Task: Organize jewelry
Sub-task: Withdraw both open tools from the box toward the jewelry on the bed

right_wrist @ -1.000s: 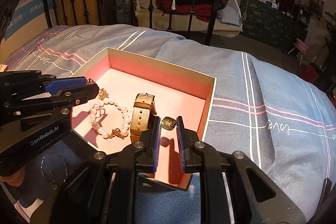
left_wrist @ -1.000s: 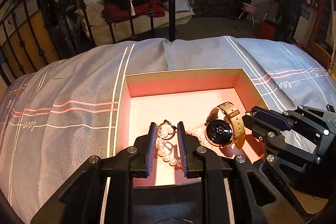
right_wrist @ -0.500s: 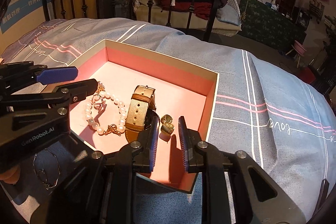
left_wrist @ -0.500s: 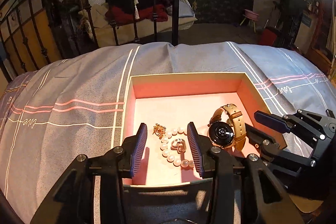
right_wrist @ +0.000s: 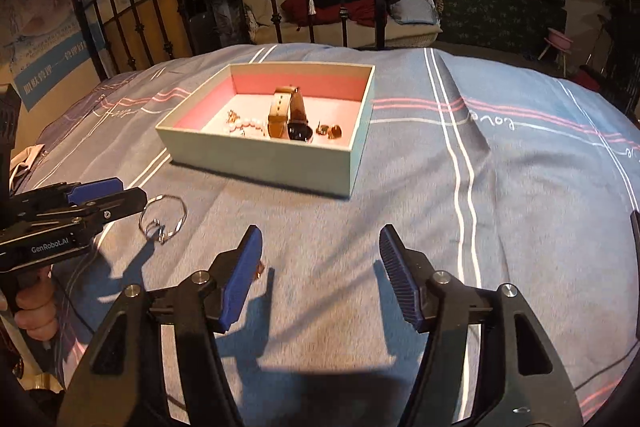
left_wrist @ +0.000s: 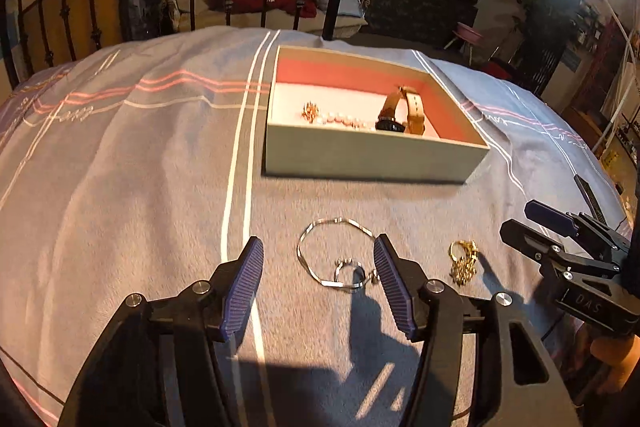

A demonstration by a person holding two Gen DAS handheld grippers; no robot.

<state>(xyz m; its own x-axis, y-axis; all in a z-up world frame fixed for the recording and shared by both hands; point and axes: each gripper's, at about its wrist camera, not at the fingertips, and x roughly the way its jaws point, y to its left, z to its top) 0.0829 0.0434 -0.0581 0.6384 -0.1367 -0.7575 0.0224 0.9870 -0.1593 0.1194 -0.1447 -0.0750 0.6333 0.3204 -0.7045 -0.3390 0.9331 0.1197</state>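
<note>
We see the bed (left_wrist: 120, 187) soft under the box (left_wrist: 360, 151), which holds the watch (left_wrist: 400, 111) and pearls (left_wrist: 340, 119). Both our grippers, left (left_wrist: 318, 283) and right (right_wrist: 320, 275), are opening, empty. The bangle (left_wrist: 332, 251) and gold piece (left_wrist: 463, 263) may sink or snag when pinched.

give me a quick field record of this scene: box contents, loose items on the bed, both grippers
box: open pink-lined cardboard box on striped grey bedspread
in box: tan-strap wristwatch, pearl bracelet, small gold pieces
loose on bedspread: thin silver chain bracelet, gold chain cluster
left gripper: opening, empty, fingers astride silver bracelet
right gripper: opening, empty
</note>
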